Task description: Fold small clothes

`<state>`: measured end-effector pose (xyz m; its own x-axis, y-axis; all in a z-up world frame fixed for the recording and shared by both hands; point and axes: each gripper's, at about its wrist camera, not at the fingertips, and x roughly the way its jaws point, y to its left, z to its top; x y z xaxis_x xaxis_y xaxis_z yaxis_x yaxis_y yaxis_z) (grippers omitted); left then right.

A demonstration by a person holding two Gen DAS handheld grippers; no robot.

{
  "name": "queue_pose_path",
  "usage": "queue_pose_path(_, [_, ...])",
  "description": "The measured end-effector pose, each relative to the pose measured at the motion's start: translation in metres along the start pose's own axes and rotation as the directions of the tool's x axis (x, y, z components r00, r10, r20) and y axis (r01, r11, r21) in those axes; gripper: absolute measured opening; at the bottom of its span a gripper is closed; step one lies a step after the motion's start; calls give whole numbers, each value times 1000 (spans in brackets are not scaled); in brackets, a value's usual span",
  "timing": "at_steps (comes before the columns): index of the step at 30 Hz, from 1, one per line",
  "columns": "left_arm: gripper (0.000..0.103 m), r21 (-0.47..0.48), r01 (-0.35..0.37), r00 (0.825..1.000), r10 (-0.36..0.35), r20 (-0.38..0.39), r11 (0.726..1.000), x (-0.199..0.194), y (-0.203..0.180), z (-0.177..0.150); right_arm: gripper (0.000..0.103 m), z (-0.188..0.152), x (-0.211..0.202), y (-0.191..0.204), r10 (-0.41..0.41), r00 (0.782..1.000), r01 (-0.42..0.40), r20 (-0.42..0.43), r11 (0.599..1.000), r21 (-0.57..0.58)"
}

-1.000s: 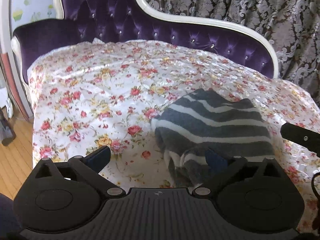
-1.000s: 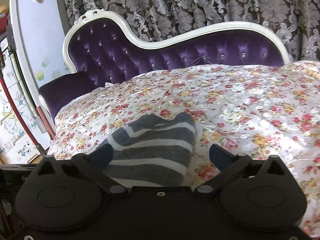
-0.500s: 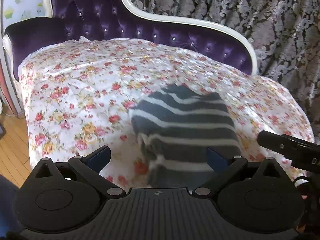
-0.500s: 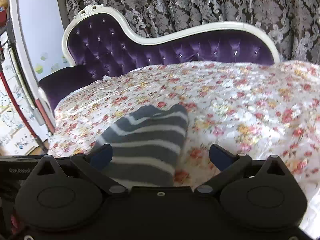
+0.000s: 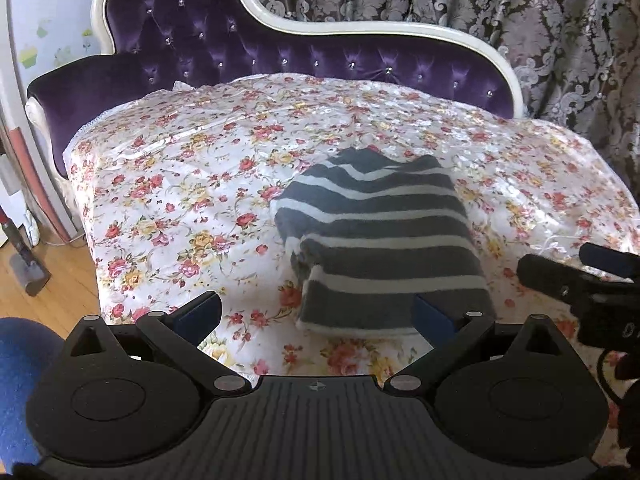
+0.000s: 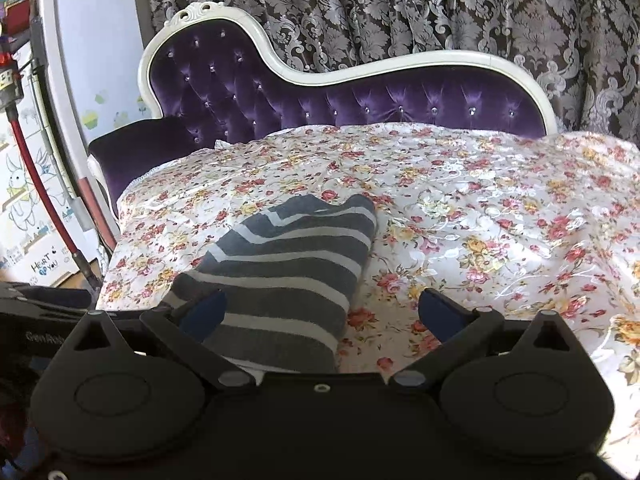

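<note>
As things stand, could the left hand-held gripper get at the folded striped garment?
Probably yes. The left hand-held gripper is open, the striped garment lies just ahead on the floral cover, and nothing sits between them.

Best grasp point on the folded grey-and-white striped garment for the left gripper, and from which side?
Probably the near hem of the folded grey-and-white striped garment, coming in low from the front. That edge shows stacked layers with a white border facing the open left gripper, so a pinch there should catch every layer. The far edge is rumpled. The right gripper is also open.
</note>
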<state>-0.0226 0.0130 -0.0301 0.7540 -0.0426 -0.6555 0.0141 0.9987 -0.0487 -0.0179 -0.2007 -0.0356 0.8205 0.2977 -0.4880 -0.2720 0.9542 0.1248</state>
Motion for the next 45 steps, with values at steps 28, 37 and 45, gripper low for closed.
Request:
queue_pose_path(28, [102,-121,-24,996,14,-85,992,10,19,-13,102,-12,0,8,-71,996,73,-49,996,47])
queue_pose_path(37, [102,-123,-79,994,69,-86,989,11,21,-14,102,-13,4,8,-83,993,88,-83,994,59])
queue_pose_path(45, [102,-68,-92,991,85,-100,993,16,17,-17,102,-13,9,7,-87,990,96,-112,992,79])
